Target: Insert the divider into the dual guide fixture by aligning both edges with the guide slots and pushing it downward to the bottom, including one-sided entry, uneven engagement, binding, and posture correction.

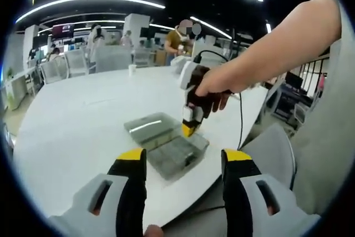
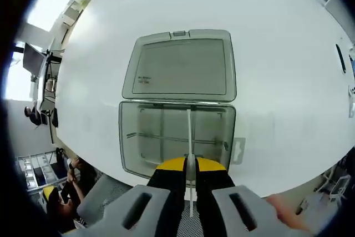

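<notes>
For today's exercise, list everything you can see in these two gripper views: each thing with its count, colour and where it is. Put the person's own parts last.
Table: one, white, round, under the box.
Organiser box: one, clear grey, open, near the table edge.
Box lid: one, clear grey, hinged flat behind the box.
Divider: one, thin and pale, upright over the box, pinched in the right gripper.
Chairs: several, white, beyond the table.
Cup: one, white, far side of the table.
People: a few, in the background.
Left gripper: yellow-tipped black jaws, open, short of the box.
Right gripper: yellow-tipped, shut on the divider.
Hand: holding the right gripper.
</notes>
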{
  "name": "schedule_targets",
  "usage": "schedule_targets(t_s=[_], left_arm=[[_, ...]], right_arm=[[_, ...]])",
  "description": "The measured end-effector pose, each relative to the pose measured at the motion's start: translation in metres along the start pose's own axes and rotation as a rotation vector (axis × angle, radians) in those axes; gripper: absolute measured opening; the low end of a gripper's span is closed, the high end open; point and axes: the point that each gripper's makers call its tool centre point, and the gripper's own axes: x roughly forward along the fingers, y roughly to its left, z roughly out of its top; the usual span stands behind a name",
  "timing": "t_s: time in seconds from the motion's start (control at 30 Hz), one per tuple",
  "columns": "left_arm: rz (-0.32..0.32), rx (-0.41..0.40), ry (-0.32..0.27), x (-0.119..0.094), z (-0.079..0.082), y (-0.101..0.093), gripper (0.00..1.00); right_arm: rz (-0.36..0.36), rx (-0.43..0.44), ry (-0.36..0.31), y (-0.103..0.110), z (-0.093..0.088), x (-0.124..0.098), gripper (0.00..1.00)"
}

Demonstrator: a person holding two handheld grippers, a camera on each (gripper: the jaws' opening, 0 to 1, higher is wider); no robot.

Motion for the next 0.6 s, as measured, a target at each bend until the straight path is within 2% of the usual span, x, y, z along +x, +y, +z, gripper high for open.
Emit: schedule_targets(t_s=[0.33, 0.6], left_arm=[[0.008, -0.001, 0.016, 0.0014, -0.0054, 0.0000, 0.64], [0.013, -0.010, 0.018, 0.0007, -0.0081, 0.0023, 0.65]], right_arm=[[0.002, 0.010, -0.002, 0.0011, 0.0015, 0.0021, 0.00], [0.004, 0.015, -0.001, 0.0022, 0.0042, 0.0055, 0.01]])
